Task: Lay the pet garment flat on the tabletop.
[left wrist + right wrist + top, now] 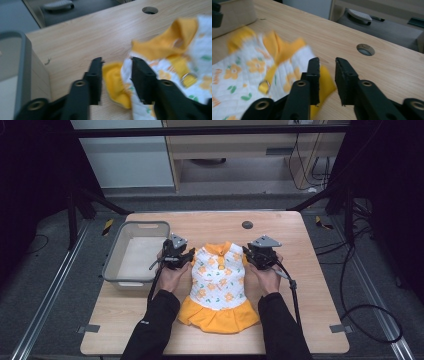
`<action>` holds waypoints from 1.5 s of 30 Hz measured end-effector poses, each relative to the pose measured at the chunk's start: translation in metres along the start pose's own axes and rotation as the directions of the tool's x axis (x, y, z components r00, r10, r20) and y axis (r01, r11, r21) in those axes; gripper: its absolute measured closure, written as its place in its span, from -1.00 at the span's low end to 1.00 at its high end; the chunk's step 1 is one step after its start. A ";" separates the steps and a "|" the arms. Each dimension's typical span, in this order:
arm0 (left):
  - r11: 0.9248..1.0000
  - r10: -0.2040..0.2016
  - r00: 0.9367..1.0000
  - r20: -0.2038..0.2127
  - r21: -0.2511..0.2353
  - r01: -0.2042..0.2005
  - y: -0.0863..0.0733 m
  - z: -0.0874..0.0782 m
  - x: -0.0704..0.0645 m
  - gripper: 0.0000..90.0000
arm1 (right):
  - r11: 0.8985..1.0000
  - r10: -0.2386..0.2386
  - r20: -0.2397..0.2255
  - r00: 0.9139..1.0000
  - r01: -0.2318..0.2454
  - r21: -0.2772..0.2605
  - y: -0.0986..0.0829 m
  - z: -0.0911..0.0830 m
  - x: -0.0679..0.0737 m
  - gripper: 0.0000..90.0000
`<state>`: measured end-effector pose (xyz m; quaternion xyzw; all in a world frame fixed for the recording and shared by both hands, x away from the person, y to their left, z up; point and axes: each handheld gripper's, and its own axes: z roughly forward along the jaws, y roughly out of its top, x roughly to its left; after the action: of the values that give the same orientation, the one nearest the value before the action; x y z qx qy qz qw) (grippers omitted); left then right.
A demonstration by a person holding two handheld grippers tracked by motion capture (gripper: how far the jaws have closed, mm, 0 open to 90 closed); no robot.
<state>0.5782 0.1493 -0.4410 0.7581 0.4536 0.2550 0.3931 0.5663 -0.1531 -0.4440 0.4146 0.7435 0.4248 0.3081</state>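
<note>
A small child's dress (219,284) lies flat in the middle of the table, white with orange flowers, an orange collar and an orange skirt. My left gripper (186,255) stands open at the dress's left sleeve. In the left gripper view the orange sleeve (113,81) lies between the open jaws of that gripper (116,60). My right gripper (251,254) is open at the right sleeve. In the right gripper view the orange sleeve edge (325,80) shows in the gap of that gripper (327,60), and the dress (249,72) spreads to the left.
A grey plastic tub (132,252) stands on the table's left part, close beside my left gripper; its wall (22,75) shows in the left gripper view. A round cable hole (247,225) sits near the far edge. Bare wood (310,270) lies right of the dress.
</note>
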 end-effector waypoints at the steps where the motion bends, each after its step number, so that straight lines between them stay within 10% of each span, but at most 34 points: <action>1: 1.000 -0.004 1.000 0.003 0.007 0.004 -0.001 -0.001 0.001 0.13 | 1.000 0.008 0.003 1.000 -0.008 -0.004 0.000 0.000 0.000 0.48; 14: 0.995 0.091 0.987 0.130 -0.046 -0.086 -0.016 -0.051 -0.024 0.32 | 1.000 0.014 -0.131 0.991 -0.017 -0.022 -0.002 -0.049 0.011 0.65; 31: 0.965 0.143 0.969 0.203 0.188 -0.182 -0.069 -0.016 -0.049 0.55 | 0.970 0.003 -0.257 0.966 0.060 0.236 -0.070 -0.027 0.048 0.72; 40: 0.967 0.146 0.970 0.192 0.180 -0.181 -0.071 -0.016 -0.051 0.44 | 0.969 -0.010 -0.203 0.979 0.060 0.238 -0.068 -0.016 0.040 0.75; 45: 0.982 0.099 0.967 0.234 0.134 -0.133 -0.062 -0.039 -0.047 0.40 | 0.983 -0.013 -0.224 0.974 0.053 0.174 -0.063 -0.038 0.040 0.79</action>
<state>0.4974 0.1389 -0.4718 0.8345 0.3784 0.1550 0.3693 0.4939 -0.1508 -0.4873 0.3779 0.8152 0.3949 0.1917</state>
